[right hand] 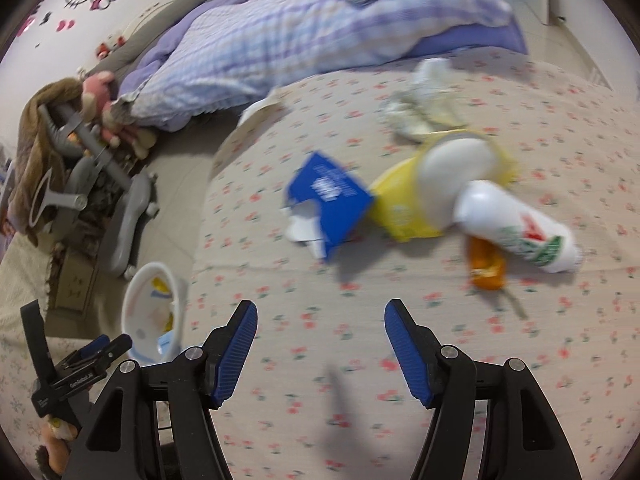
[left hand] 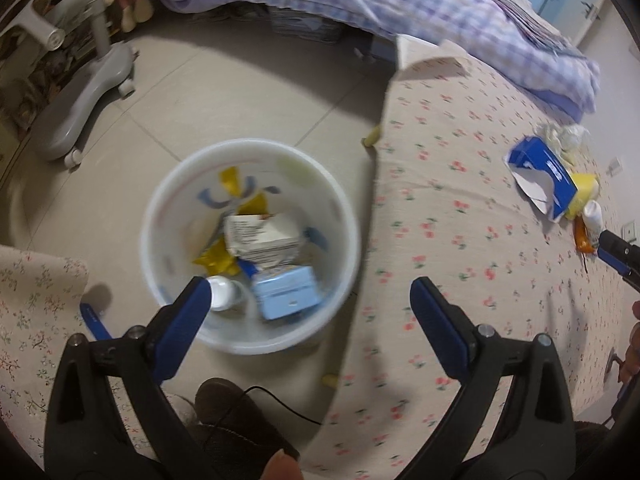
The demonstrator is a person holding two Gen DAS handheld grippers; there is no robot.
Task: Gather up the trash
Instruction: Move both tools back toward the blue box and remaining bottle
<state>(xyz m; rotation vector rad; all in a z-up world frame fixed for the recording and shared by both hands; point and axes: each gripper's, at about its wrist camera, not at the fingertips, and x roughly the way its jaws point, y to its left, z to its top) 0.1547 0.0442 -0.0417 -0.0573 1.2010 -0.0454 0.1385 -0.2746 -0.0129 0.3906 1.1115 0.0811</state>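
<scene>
Left gripper (left hand: 310, 296) hangs wide open and empty right over the white bin (left hand: 250, 246) on the floor, which I'd guess is just where you'd park it to drop stuff; bin sits tight against the bed (left hand: 460, 240) edge so trash only travels a short way; inside it: a crumpled white carton (left hand: 262, 240), yellow wrappers (left hand: 218, 260), a light blue box (left hand: 286, 292), a small white bottle (left hand: 222, 292)

Right wrist view: right gripper (right hand: 320, 344) is partly open with nothing between the jaws, aimed down at the flowered sheet; leftover trash lies ahead in one clump: torn blue box (right hand: 332, 200), yellow bag (right hand: 404, 208), white tube (right hand: 516, 228) across an orange packet (right hand: 486, 268), crumpled tissue (right hand: 424, 108) behind
</scene>
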